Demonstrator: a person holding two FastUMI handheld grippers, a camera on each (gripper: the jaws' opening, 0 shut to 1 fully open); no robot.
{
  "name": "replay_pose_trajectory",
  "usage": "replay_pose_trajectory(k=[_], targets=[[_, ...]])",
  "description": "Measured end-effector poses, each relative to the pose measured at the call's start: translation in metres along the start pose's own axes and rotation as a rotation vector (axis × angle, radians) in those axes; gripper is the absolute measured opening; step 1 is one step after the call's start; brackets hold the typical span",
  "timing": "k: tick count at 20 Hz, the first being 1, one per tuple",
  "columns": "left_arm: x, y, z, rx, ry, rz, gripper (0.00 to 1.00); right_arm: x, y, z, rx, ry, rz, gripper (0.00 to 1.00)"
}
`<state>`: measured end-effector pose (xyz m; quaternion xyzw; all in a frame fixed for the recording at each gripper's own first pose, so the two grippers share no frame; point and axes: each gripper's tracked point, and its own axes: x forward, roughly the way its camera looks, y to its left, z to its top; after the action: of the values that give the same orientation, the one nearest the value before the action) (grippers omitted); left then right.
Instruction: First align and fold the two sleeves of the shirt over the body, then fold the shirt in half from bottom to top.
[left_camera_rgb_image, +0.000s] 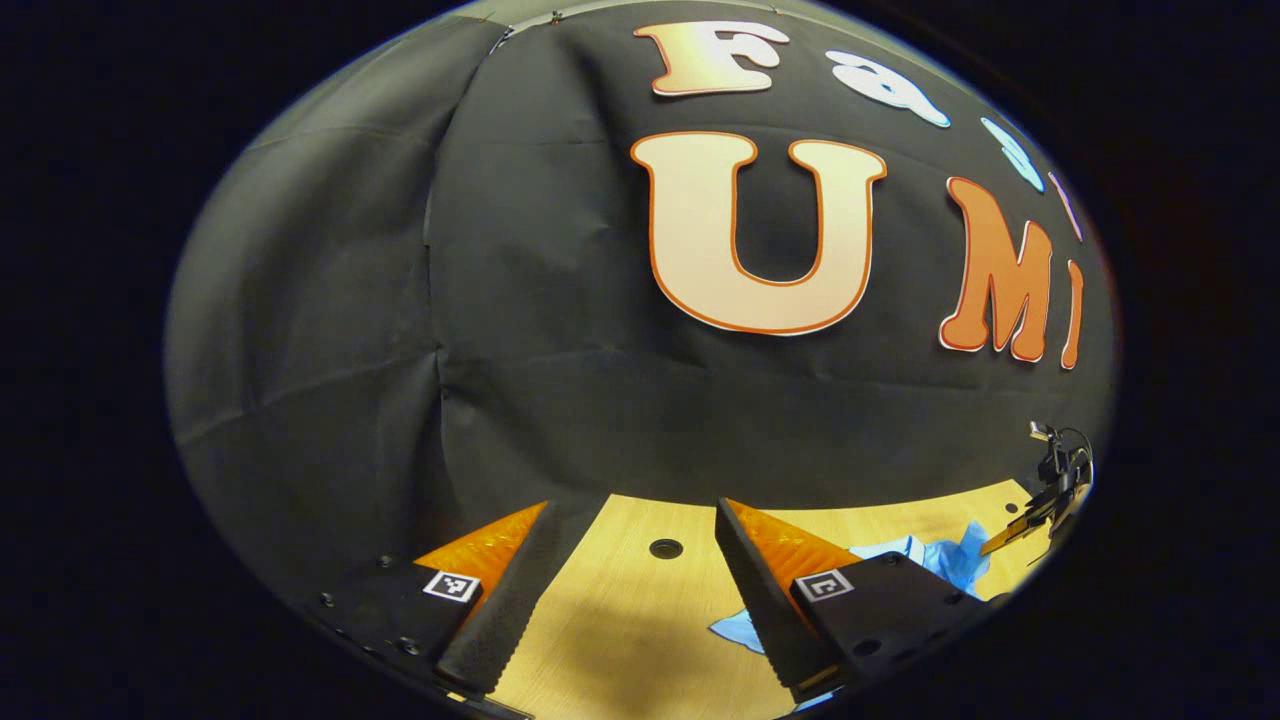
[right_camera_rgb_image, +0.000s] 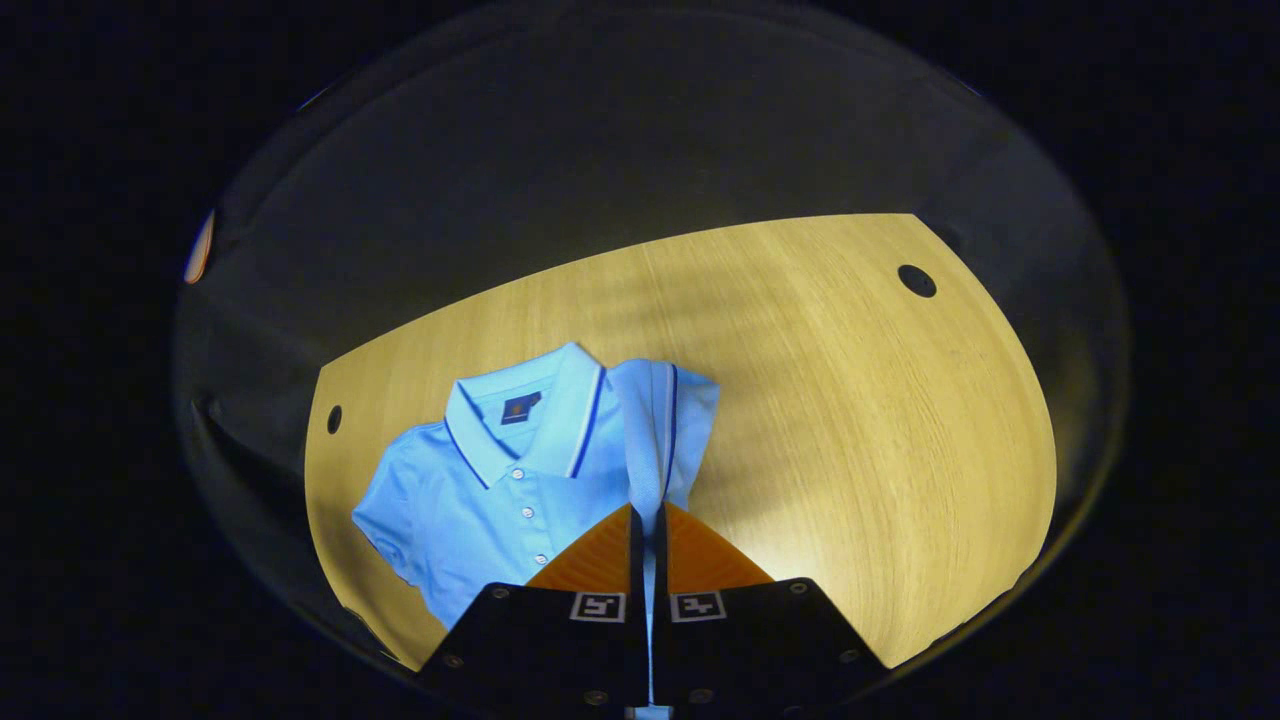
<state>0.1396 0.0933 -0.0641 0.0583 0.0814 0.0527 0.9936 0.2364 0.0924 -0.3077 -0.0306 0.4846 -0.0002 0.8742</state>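
The right gripper (right_camera_rgb_image: 648, 520) is clamped on the shirt's (right_camera_rgb_image: 500, 490) sleeve (right_camera_rgb_image: 655, 420), while the left gripper (left_camera_rgb_image: 625, 560) is held apart above the table (left_camera_rgb_image: 620, 640).

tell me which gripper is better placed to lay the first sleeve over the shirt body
Right. The right gripper is shut on the light blue polo shirt's sleeve, lifted beside the collar. The left gripper is open over the bare wooden table.

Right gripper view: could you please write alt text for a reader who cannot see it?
The right tongs, closed, pinch a sleeve of a light blue polo shirt and hold it over the shirt's body. The shirt lies face up on a wooden table, collar away from the camera, its other sleeve spread flat.
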Motion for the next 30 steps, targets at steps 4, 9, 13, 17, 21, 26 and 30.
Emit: replay_pose_trajectory(k=[4,9,13,17,21,26,30], targets=[[-0.006,0.015,0.002,-0.013,-0.009,-0.003,1.00,0.004,0.048,-0.018,-0.042,0.021,0.064,0.03],[-0.012,0.024,0.002,-0.014,-0.011,-0.011,0.99,0.005,0.098,-0.043,-0.077,0.047,0.154,0.13],[-0.013,0.019,-0.003,-0.026,0.008,-0.021,0.99,-0.012,0.104,-0.049,-0.094,0.012,0.167,0.77],[-0.010,0.006,-0.015,-0.017,0.044,-0.029,0.99,-0.042,0.089,-0.049,-0.086,-0.060,0.148,0.99],[0.000,-0.021,-0.026,-0.012,0.091,-0.046,0.99,-0.072,0.075,-0.048,-0.065,-0.141,0.148,0.98],[0.017,-0.070,-0.061,-0.038,0.217,-0.106,0.98,-0.094,0.046,-0.055,-0.062,-0.182,0.117,0.99],[0.036,-0.105,-0.101,-0.058,0.345,-0.140,0.99,-0.100,0.023,-0.063,-0.024,-0.179,0.118,0.99]])
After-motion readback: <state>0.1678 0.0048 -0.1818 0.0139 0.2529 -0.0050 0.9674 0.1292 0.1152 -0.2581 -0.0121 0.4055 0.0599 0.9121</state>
